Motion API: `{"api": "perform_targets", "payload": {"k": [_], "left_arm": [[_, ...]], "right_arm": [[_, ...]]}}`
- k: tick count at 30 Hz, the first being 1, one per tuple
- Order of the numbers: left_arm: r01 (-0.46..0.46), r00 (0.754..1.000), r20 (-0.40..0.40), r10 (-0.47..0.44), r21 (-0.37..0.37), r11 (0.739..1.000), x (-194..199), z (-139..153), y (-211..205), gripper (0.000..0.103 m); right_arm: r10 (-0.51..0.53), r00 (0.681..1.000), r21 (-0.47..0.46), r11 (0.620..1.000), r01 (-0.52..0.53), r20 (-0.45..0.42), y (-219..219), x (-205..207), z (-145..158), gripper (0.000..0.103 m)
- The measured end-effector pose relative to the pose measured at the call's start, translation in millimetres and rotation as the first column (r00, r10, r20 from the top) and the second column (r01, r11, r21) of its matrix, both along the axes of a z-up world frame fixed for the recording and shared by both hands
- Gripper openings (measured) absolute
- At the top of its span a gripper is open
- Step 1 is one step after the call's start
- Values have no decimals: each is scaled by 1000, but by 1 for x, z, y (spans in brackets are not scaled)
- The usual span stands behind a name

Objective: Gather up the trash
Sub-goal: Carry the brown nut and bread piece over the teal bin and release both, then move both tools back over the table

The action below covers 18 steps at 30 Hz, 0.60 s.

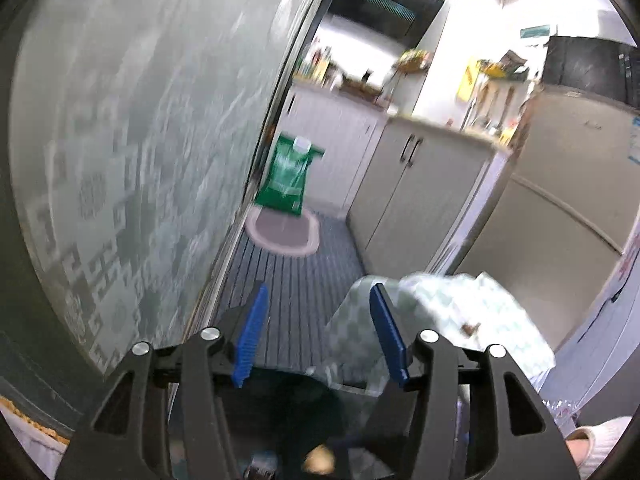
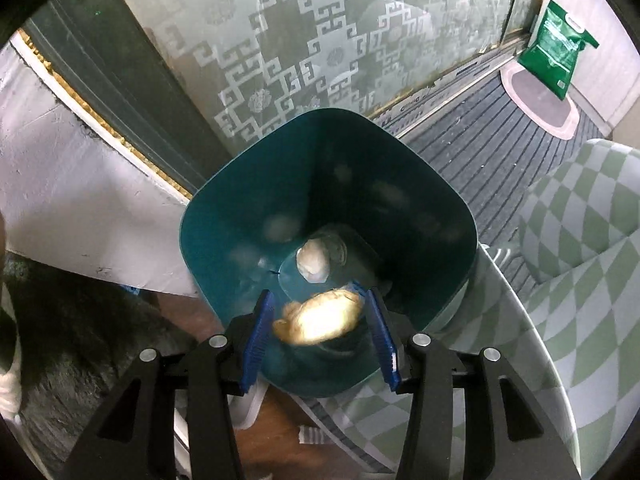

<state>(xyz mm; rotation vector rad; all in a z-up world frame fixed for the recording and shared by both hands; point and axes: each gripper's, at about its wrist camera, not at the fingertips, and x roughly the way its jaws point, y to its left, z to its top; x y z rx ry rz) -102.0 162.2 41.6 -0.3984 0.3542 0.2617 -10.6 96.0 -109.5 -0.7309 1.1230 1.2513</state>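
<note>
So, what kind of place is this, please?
Most likely a home kitchen: white base cabinets under a cluttered counter, a fridge beside them, and a dark range hood above. A teal trash bin stands on the floor.

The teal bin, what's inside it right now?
At the bottom of the teal bin lies a pale crumpled wad on something clear and flat. The right gripper, with a tan scrap between its fingers, hides the near part of the floor.

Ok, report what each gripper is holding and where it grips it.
The right gripper holds a crumpled tan wad by its two sides, above the teal bin. The left gripper is open, with nothing between its pads.
</note>
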Motion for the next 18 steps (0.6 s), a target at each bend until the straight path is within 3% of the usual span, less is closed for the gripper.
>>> {"api": "perform_targets", "payload": {"k": [9, 18], "left_arm": [[14, 973, 228, -35, 90, 996, -20, 32, -31, 71], [31, 958, 279, -61, 112, 993, -15, 37, -48, 72]], "right_arm": [[-47, 998, 159, 986, 42, 29, -11, 10, 41, 49], [-147, 987, 333, 936, 116, 70, -47, 38, 101, 49]]}}
